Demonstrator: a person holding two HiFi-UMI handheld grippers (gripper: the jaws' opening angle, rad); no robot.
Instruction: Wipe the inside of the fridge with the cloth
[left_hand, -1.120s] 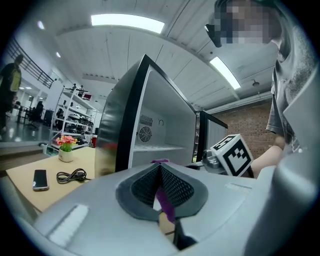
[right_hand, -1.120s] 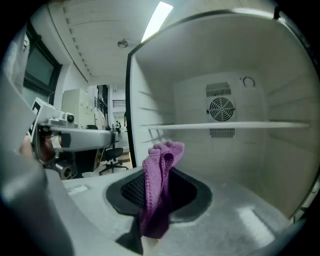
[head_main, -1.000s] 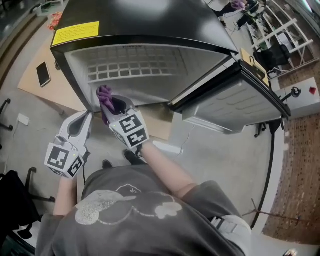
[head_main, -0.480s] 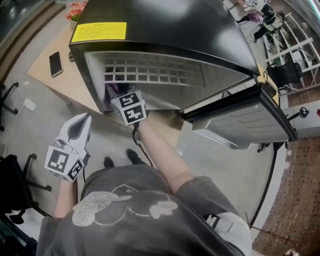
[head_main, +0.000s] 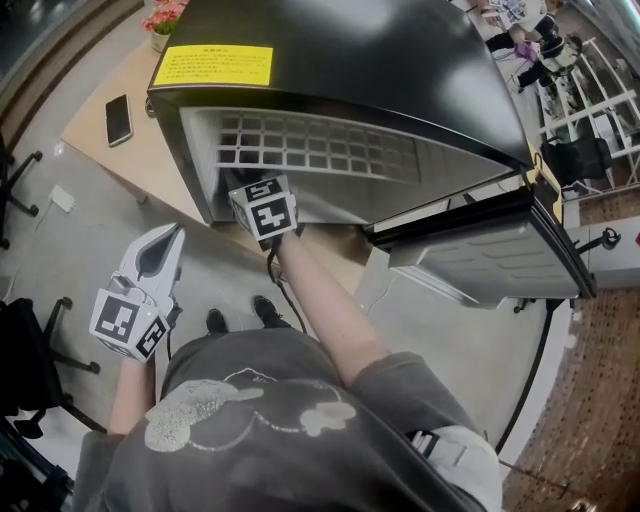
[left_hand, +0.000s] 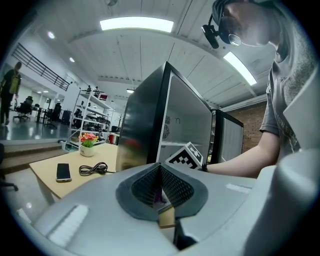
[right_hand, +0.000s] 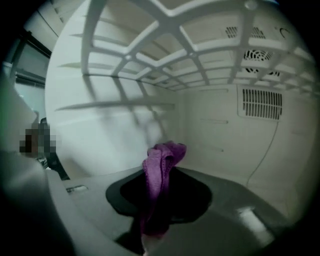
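Well, the wiping looks like it is only partly done. The small purple cloth (right_hand: 161, 165) is already inside the big black fridge (head_main: 350, 50), under its white grid shelf (head_main: 320, 150). The right hand-held gripper (right_hand: 159, 210) squeezes the cloth tight, and the soft top of the cloth sticks up past the jaws. The cloth is near the white inside wall (right_hand: 115, 125) and points at the back corner, but I cannot tell if it touches anything. The walls look clean and white, so I cannot say which parts are wiped. I think most of the inside is left to do.

The right arm is stretched out straight into the low left part of the open fridge. The left hand-held gripper (head_main: 172, 240) hangs low outside, pointing at the fridge. Its jaws are pressed together with nothing between them.
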